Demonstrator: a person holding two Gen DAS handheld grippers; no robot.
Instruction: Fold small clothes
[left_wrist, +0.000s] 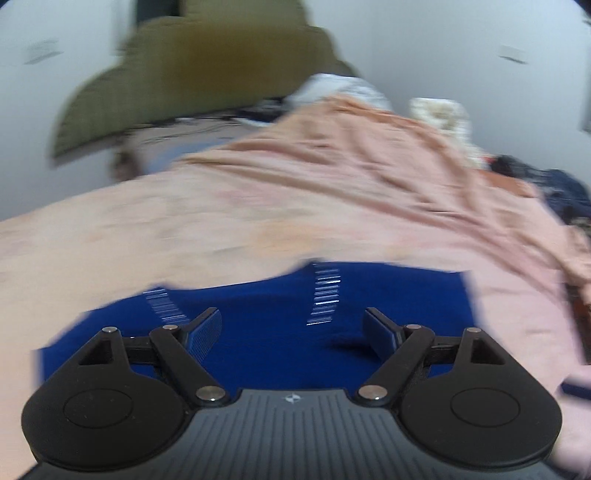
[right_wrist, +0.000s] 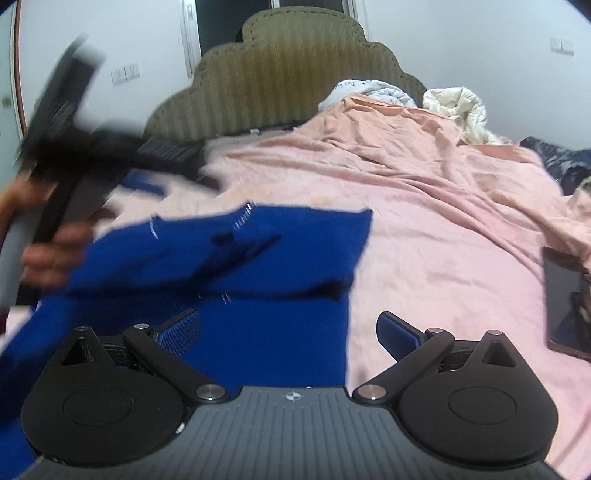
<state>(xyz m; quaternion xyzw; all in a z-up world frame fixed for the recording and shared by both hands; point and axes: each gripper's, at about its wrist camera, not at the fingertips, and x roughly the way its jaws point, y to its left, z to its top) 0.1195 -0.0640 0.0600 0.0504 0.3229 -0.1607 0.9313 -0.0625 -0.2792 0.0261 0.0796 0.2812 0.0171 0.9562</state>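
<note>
A royal-blue garment (left_wrist: 258, 343) with short white striped marks lies on the pink bedsheet (left_wrist: 258, 206). My left gripper (left_wrist: 291, 317) hovers just above it, open, with nothing pinched between its pads. In the right wrist view the same blue garment (right_wrist: 258, 266) looks partly folded, its upper layer rumpled and blurred. My right gripper (right_wrist: 288, 321) is open over the garment's right edge, one finger above blue cloth and the other above the sheet. A person's hand (right_wrist: 48, 254) grips the blurred left tool at the far left.
An olive padded headboard (right_wrist: 295, 74) stands at the back of the bed. Crumpled white bedding (right_wrist: 454, 103) lies by it. A dark flat phone or tablet (right_wrist: 565, 302) rests on the sheet at the right. Dark clothes (right_wrist: 561, 158) are heaped at the right edge.
</note>
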